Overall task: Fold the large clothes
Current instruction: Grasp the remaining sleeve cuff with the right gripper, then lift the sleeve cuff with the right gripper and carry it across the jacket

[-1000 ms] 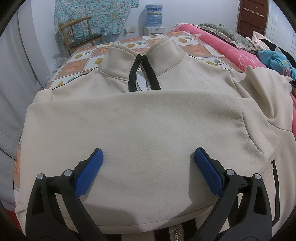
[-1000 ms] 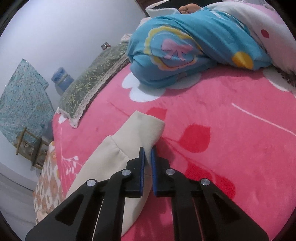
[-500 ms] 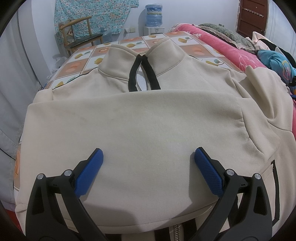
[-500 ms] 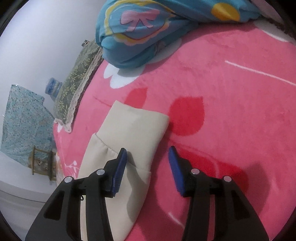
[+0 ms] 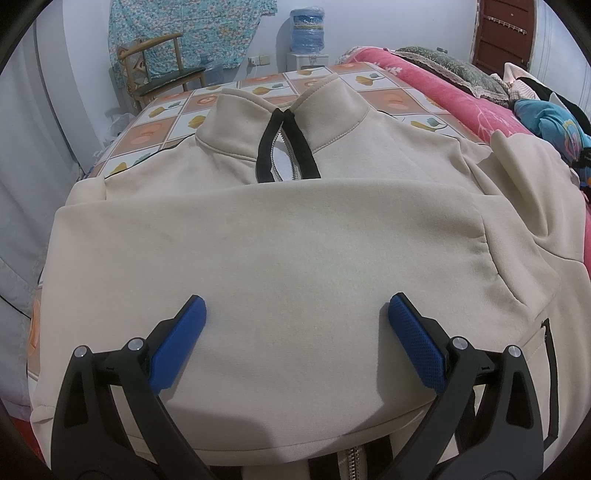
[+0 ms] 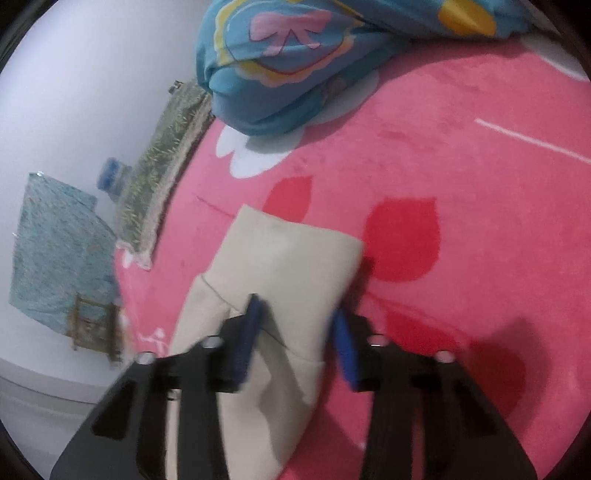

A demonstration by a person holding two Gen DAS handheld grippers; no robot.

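Observation:
A beige zip-up jacket (image 5: 280,236) lies spread on the bed, collar at the far side, with one sleeve folded across its chest. My left gripper (image 5: 295,314) hovers over its lower front, open wide, nothing between the blue pads. In the right wrist view the jacket's other sleeve cuff (image 6: 288,254) lies on the pink blanket (image 6: 461,206). My right gripper (image 6: 297,338) straddles that cuff and its jaws are closing. The cloth sits between the pads, which still stand apart; the picture is blurred.
A blue patterned bundle (image 6: 303,62) and a green lace-edged pillow (image 6: 162,162) lie beyond the cuff. A tiled-pattern sheet (image 5: 155,122) covers the far part of the bed. A wooden chair (image 5: 159,70) and a water bottle (image 5: 306,26) stand by the wall.
The right gripper went from shut beside the cuff to wide open, dropped onto the cuff, and now narrows around it. The left gripper and the jacket have not moved.

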